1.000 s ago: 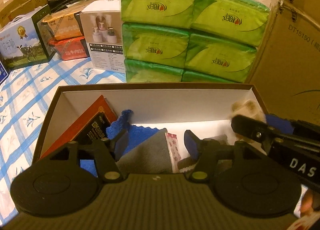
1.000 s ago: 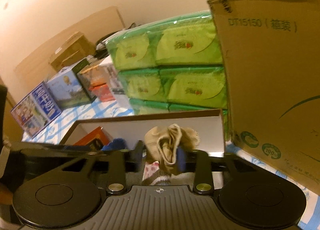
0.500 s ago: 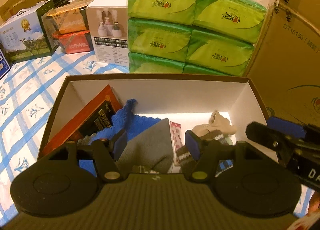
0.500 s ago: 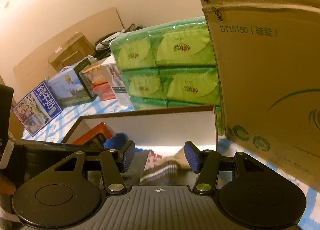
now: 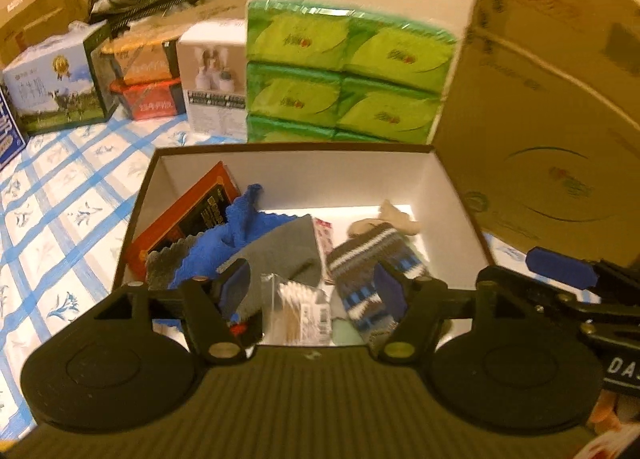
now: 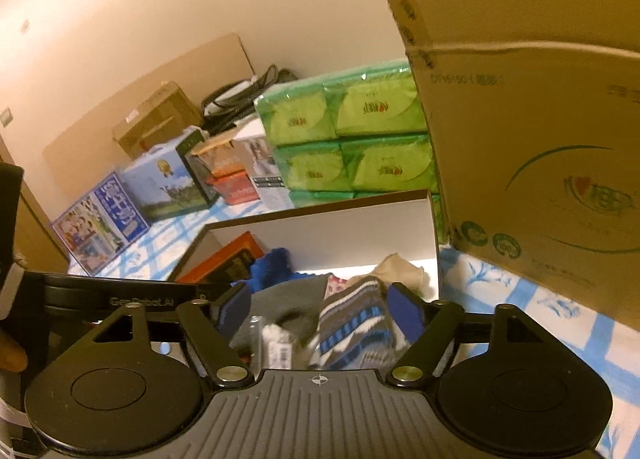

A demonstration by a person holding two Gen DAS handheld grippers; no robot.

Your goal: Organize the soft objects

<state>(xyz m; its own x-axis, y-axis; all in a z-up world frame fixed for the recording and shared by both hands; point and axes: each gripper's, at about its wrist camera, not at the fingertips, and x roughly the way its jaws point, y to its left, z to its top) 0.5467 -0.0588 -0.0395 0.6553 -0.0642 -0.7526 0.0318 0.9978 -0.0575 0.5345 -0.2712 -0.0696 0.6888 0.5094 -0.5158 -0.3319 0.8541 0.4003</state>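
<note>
A brown-rimmed box (image 5: 296, 147) with white walls holds a blue cloth (image 5: 236, 231), a grey cloth (image 5: 280, 251), a striped sock (image 5: 368, 255) and a beige sock (image 5: 394, 219). My left gripper (image 5: 313, 287) hovers above the box's near end, its jaws opening with nothing pressed between them. My right gripper (image 6: 318, 309) hangs over the striped sock (image 6: 352, 315) with its jaws opening and clear of the sock. The beige sock (image 6: 400, 271) lies just beyond. One of the right gripper's blue pads (image 5: 560, 269) shows at the box's right side.
The box also holds a red-and-black package (image 5: 188, 215) and a cotton swab packet (image 5: 296, 311). Green tissue packs (image 5: 348, 71) are stacked behind it, with a big cardboard carton (image 5: 552, 99) on the right and small boxes (image 5: 60, 87) at the back left. A blue-checked cloth (image 5: 60, 219) covers the surface.
The right gripper let go of the socks, which now lie in the box. Both grippers have drawn back and upward, and their jaws stand wider.
</note>
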